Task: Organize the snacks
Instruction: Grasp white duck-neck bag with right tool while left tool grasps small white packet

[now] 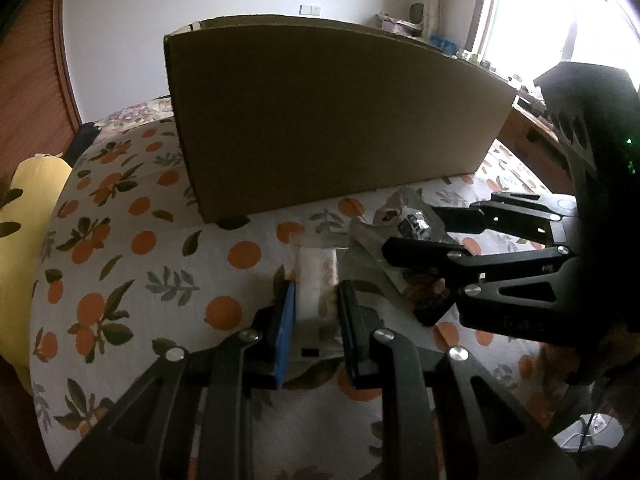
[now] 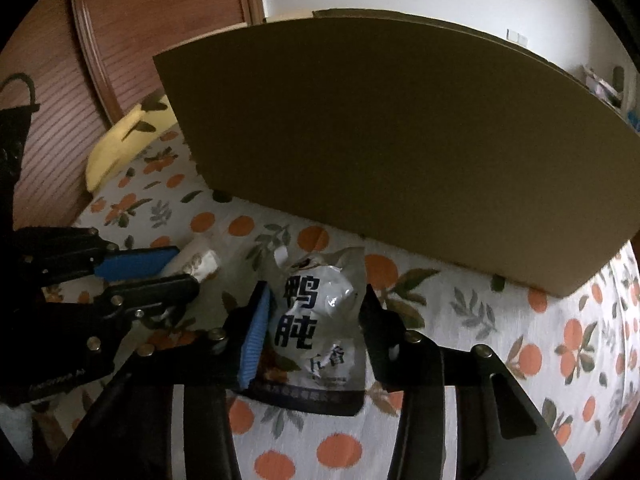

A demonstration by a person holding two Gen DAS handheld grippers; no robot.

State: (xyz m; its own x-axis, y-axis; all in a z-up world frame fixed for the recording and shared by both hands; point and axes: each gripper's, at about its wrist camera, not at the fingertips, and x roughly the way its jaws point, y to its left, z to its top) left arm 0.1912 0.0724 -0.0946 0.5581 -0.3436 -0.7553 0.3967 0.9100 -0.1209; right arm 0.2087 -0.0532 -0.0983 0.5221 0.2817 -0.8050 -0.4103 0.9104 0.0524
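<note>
On the orange-print bedspread [image 1: 120,240] before the cardboard box [image 1: 320,120], left gripper [image 1: 316,300] fingers clamp a white snack pack [image 1: 316,276]. Only the right view shows the silver pouch's [image 2: 320,320] black lettering, right gripper [image 2: 316,320] fingers straddling it, contact unclear.

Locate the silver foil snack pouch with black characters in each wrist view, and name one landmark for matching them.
Left wrist view: silver foil snack pouch lies right of centre, between the other hand-held gripper's fingers.
Right wrist view: same pouch, lower centre, between this view's own fingers.
Shared landmark: brown cardboard box behind it.
</note>
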